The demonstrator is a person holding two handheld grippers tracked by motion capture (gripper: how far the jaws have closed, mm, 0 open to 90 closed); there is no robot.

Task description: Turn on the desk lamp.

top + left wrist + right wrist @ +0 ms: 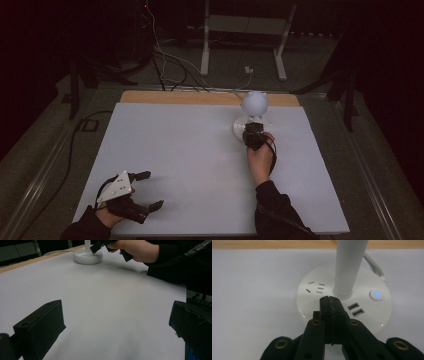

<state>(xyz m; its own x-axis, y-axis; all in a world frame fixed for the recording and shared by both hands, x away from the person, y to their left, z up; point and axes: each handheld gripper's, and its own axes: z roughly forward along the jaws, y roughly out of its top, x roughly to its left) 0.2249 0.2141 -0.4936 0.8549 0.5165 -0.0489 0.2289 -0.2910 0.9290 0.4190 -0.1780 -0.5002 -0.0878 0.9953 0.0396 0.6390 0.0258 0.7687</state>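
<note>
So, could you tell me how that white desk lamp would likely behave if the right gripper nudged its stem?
The lamp looks top-heavy: a round head on a slim stem, so a high push might tip it. Its wide, flat base probably resists that. On the smooth white table it may slide, until its cord tugs.

Room v. dark, walls lost in black. Table (pixel 165 150) w/ pale grey-white top, wooden strip (pixel 200 97) along far edge. Floor (pixel 225 60) beyond it grey-green, dim. White metal frame (pixel 245 30) w/ two legs stands on floor past table, centre-right. Bundle of black & white cables (pixel 170 65) runs across floor from upper left toward table's far edge. Black cable (pixel 70 150) trails down left side of table. Dark stand legs (pixel 75 80) at left; another dark stand (pixel 347 95) at right. Light falls mostly on tabletop.
</note>
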